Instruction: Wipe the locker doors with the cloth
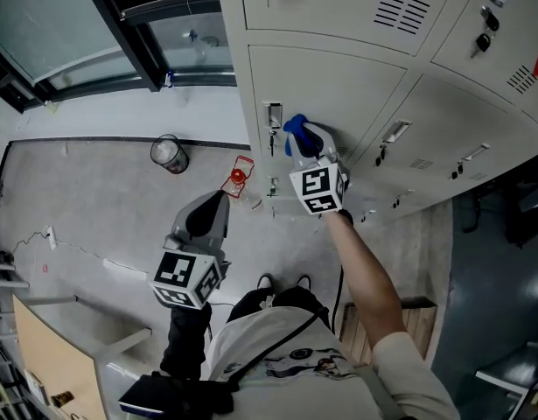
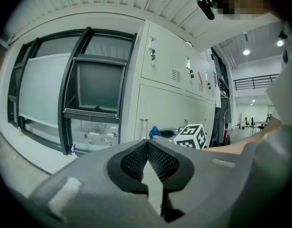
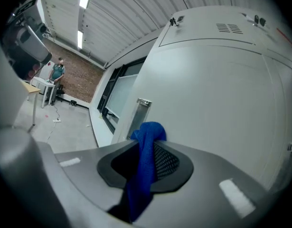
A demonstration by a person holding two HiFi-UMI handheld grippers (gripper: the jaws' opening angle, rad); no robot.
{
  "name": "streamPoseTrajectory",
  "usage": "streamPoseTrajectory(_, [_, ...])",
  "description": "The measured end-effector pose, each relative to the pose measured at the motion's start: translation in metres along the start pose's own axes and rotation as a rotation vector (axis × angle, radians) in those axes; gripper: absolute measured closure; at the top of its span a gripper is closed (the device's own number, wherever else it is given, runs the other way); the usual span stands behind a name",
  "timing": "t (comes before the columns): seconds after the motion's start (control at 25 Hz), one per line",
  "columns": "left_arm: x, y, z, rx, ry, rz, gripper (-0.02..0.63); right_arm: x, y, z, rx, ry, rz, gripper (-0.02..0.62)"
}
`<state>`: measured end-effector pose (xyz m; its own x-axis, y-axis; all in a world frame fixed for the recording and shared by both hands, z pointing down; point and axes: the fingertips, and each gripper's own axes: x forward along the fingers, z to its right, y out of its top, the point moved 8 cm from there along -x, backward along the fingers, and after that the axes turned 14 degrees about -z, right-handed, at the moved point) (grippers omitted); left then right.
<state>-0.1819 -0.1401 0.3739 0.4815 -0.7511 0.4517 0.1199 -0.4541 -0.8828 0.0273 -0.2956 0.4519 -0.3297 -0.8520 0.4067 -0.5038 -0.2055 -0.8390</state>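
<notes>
R tool point(image 3: 145, 163) clamps blue woven cloth point(image 3: 148, 132), bunched tip against pale grey metal locker door point(image 3: 217, 108), beside door's handle point(image 3: 138, 115); L tool point(image 2: 148, 148) closed, empty, off door.

I count two hand-held grippers, the left hand-held gripper point(image 1: 214, 201) and the right hand-held gripper point(image 1: 310, 140); one cloth point(image 1: 296, 129); at least four locker doors point(image 1: 338, 94); one bucket point(image 1: 169, 153); one bottle point(image 1: 239, 179).

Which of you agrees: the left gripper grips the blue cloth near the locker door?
Not the left: the right gripper grips the blue cloth near the locker door, as the right gripper view shows.
</notes>
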Motion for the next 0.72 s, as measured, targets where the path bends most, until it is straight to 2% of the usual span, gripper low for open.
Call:
streamPoseTrajectory(0.32, [-0.011, -0.006, -0.018, -0.01, 0.035, -0.001, 0.614, 0.021, 0.008, -0.03, 0.005, 0.05, 0.007, 0.531])
streamPoseTrajectory(0.56, [-0.008, -0.006, -0.018, -0.008, 0.027, -0.008, 0.614, 0.026, -0.014, -0.031, -0.015, 0.08, -0.042, 0.531])
streamPoseTrajectory(0.72, [-0.002, -0.004, -0.016, -0.002, 0.018, -0.014, 0.614, 0.019, -0.031, -0.018, -0.023, 0.063, -0.073, 0.531])
